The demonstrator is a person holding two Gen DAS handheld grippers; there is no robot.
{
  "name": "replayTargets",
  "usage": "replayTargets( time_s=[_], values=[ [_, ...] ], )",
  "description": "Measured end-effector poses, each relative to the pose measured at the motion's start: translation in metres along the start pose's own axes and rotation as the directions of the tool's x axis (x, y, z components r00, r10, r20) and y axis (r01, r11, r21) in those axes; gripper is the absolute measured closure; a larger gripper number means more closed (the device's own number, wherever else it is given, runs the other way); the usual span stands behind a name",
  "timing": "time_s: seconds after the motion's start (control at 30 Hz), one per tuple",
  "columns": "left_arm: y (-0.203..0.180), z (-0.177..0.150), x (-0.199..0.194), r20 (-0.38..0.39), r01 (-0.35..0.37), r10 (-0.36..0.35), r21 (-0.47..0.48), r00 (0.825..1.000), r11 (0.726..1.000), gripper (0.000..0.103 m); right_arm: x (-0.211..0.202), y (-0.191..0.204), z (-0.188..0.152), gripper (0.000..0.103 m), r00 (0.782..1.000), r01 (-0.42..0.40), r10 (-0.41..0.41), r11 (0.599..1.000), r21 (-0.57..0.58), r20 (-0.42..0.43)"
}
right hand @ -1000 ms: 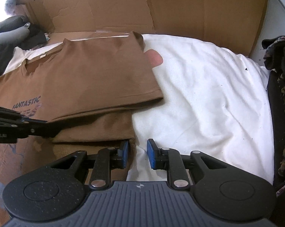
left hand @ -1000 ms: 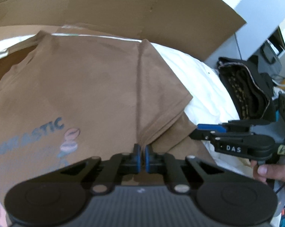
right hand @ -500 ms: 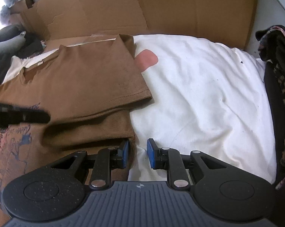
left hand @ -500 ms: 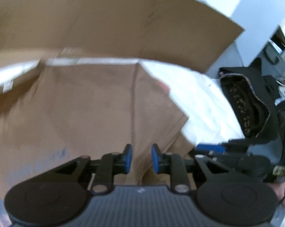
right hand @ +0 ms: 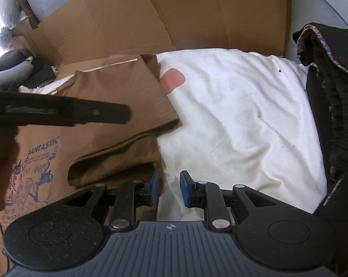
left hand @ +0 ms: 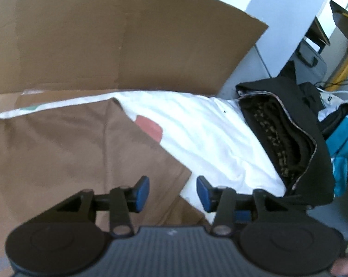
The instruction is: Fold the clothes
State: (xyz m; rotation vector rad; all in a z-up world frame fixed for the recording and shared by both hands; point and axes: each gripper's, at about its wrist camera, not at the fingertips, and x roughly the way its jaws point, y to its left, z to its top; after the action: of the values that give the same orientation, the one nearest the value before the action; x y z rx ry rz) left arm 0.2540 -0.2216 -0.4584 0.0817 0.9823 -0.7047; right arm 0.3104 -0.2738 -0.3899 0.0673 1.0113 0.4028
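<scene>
The brown T-shirt (right hand: 109, 115) is lying below the left gripper (left hand: 172, 192), sleeve folded inward to narrow it; the jaws are opening with nothing between them; the right gripper (right hand: 168, 189) is hovering part-open and empty at the shirt's right edge, seemingly readying another fold.

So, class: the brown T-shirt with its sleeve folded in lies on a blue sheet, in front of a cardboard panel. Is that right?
Not quite. The sheet is white, not blue, as the right wrist view shows. The rest holds: the brown T-shirt lies on it with its sleeve folded in, in front of the cardboard panel.
</scene>
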Motion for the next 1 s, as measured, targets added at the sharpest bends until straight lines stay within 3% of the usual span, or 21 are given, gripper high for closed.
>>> replayTargets(
  time_s=[0.33, 0.57, 0.73, 0.77, 0.8, 0.87, 1.0],
  values=[
    [-0.023, 0.014, 0.041, -0.027, 0.018, -0.015, 0.104, 1.000, 0.994, 0.054, -0.005, -0.009, -0.006, 0.076, 1.000, 0.021, -0.021, 0.999, 0.030, 0.001],
    [-0.025, 0.003, 0.064, -0.064, -0.028, 0.036, 0.130, 0.997, 0.991, 0.055, -0.005, -0.017, -0.010, 0.076, 1.000, 0.014, -0.013, 0.997, 0.072, -0.015],
    [-0.030, -0.003, 0.067, -0.045, -0.059, 0.066, 0.151, 0.997, 0.987, 0.058, -0.006, -0.018, -0.010, 0.076, 1.000, 0.013, -0.012, 0.997, 0.081, -0.014],
    [-0.029, -0.003, 0.067, -0.041, -0.066, 0.073, 0.145, 0.997, 0.987, 0.064, -0.006, -0.017, -0.010, 0.076, 1.000, 0.014, -0.013, 0.997, 0.082, -0.012],
    [-0.025, -0.003, 0.066, -0.037, -0.077, 0.083, 0.131, 0.996, 0.988, 0.077, -0.006, -0.017, -0.010, 0.076, 1.000, 0.014, -0.014, 0.996, 0.082, -0.010],
    [-0.017, -0.001, 0.064, -0.034, -0.089, 0.093, 0.099, 0.995, 0.991, 0.090, -0.006, -0.018, -0.010, 0.076, 1.000, 0.015, -0.014, 0.996, 0.086, -0.006],
    [-0.010, 0.002, 0.054, -0.029, -0.060, 0.062, 0.077, 0.998, 0.995, 0.096, -0.005, -0.018, -0.008, 0.076, 1.000, 0.010, -0.010, 0.995, 0.098, -0.007]
  ],
)
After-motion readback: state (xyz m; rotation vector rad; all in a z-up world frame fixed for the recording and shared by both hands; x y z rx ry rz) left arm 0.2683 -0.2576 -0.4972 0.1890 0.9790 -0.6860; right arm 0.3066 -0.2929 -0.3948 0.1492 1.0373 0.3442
